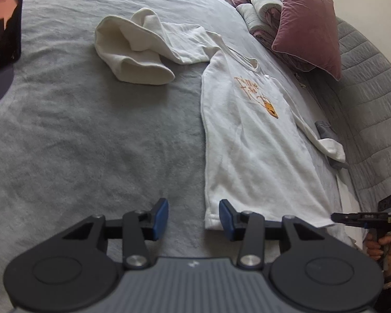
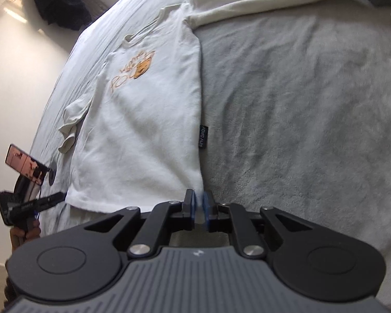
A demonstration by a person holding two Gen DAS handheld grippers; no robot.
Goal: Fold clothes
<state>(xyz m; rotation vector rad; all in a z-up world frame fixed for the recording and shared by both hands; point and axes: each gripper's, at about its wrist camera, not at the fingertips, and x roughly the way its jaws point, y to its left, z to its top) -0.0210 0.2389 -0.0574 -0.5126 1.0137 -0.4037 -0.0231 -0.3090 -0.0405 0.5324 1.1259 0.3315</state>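
White long-sleeve shirt flat on grey blanket, L gripper fingers apart by hem corner, R gripper pinching other hem corner.

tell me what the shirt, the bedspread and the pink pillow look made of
Shirt: soft matte knit, likely cotton; it drapes limply and has a ribbed neckline. Bedspread: grey plush fleece, going by its fuzzy, mottled nap. Pillow: probably velvet, judging by the sheen that shifts across its creases.
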